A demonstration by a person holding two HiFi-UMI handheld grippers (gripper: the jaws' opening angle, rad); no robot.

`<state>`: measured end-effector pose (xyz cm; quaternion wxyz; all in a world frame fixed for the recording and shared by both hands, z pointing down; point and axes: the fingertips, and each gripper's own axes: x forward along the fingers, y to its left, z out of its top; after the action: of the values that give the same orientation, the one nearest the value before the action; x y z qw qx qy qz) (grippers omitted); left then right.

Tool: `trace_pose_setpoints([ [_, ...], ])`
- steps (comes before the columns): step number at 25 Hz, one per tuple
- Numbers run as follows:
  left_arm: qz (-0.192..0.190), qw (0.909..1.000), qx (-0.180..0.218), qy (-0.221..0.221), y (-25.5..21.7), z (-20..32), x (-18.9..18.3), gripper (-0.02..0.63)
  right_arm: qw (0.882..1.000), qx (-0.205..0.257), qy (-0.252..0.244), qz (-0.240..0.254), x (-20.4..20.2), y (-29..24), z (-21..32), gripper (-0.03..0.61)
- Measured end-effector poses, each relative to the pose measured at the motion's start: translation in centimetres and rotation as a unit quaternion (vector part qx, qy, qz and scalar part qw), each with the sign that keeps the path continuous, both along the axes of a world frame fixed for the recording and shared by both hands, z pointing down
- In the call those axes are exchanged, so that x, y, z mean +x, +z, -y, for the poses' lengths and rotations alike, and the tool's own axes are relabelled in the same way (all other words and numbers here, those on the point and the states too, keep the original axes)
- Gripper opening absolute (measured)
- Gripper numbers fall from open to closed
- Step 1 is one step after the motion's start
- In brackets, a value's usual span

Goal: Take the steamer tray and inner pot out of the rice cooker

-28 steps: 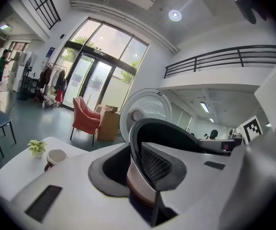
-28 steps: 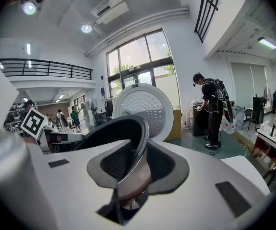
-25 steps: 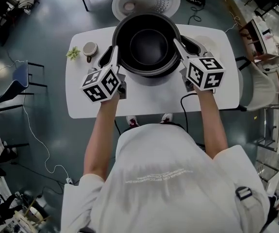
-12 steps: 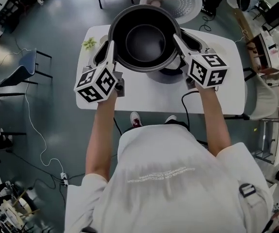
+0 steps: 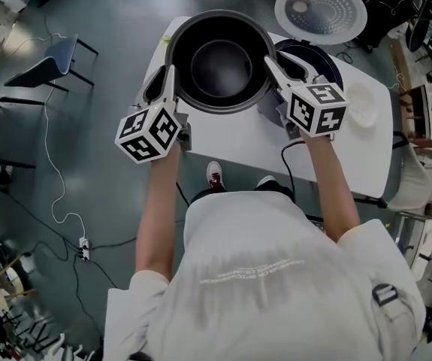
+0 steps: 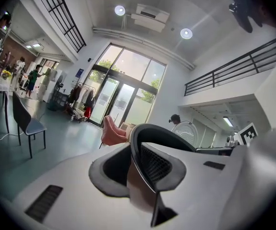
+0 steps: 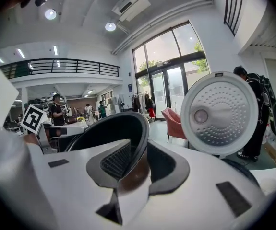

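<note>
The black inner pot (image 5: 219,59) hangs in the air between my two grippers, over the left end of the white table (image 5: 223,138). A smaller dark circle shows inside it; I cannot tell whether that is a steamer tray or the pot's bottom. My left gripper (image 5: 167,81) is shut on the pot's left rim (image 6: 137,152). My right gripper (image 5: 274,68) is shut on the right rim (image 7: 140,147). The rice cooker (image 5: 322,60) stands to the right of the pot with its dark cavity showing and its white perforated lid (image 5: 321,10) raised.
A white dish (image 5: 362,105) lies on the table's right end. A power cable (image 5: 287,164) drops over the front edge. A chair (image 5: 54,55) stands on the floor to the left, a pink seat (image 6: 111,131) beyond the table. People stand far off in the hall.
Both grippers have carried the pot to the left, off the cooker. The cooker's open cavity and lid now show to the right of the pot.
</note>
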<state>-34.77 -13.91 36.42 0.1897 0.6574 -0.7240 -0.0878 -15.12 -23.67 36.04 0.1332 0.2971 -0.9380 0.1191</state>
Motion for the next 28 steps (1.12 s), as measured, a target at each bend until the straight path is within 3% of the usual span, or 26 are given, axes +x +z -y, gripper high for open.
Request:
trace_pose_setpoints([
  [6,-0.003,0.9982,-0.034,-0.048,3.9,-4.2,-5.4,0.072,0.998,-0.037,-0.050,-0.011,-6.4,4.7,-2.4,0.107],
  [13,-0.024,0.9920,-0.083,-0.093,9.6,-6.9,-8.7,0.074,0.993,-0.080,-0.085,-0.027,-11.0,10.4,-3.2,0.104],
  [28,-0.071,0.9785,-0.161,-0.108,18.0,-6.5,-12.4,0.074,0.979,-0.144,-0.113,-0.093,-15.6,19.1,-1.8,0.104],
])
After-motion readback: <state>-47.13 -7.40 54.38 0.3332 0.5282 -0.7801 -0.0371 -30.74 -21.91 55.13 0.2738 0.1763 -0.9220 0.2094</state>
